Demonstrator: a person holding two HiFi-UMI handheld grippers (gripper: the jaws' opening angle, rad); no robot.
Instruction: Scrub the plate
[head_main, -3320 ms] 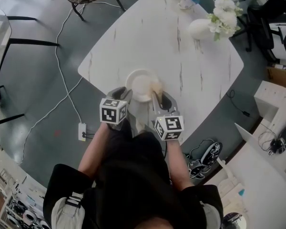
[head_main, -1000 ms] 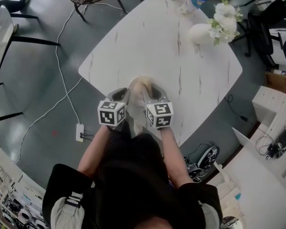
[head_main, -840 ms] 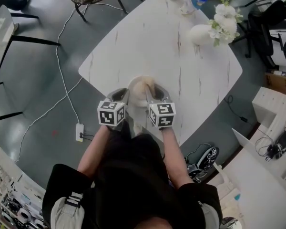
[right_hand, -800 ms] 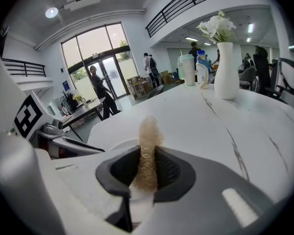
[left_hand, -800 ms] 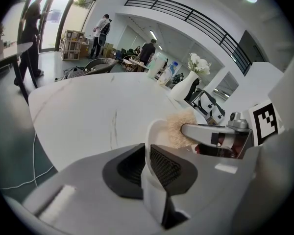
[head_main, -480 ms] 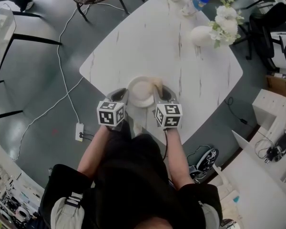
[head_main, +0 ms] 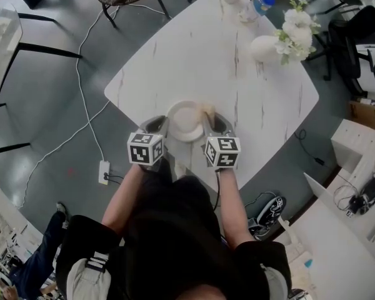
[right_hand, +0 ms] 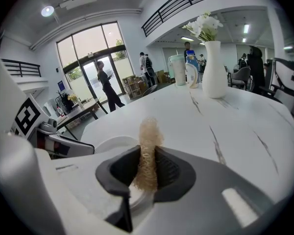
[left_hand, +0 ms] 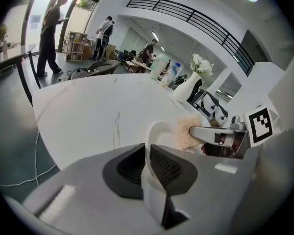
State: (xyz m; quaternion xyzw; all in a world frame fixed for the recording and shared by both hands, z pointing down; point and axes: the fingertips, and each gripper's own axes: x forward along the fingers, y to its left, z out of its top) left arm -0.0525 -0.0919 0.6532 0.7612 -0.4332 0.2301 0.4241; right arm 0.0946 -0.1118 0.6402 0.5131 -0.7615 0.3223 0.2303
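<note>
Since the scrub pad (head_main: 207, 110) covered the middle of the plate (head_main: 185, 121) a second ago and now sits at its right rim, one outward stroke looks finished, and more passes probably remain. The plate lies near the edge of the table (head_main: 194, 49) closest to the person. Its left rim is pinched in the narrow jaws of the left gripper (head_main: 157, 127), while the right gripper (head_main: 211, 122) is clamped on the pad. Beyond the plate the tabletop is bare, with the vase (head_main: 265, 45) and the bottle (head_main: 253, 2) well apart, so there is room for strokes away from the near edge.
</note>
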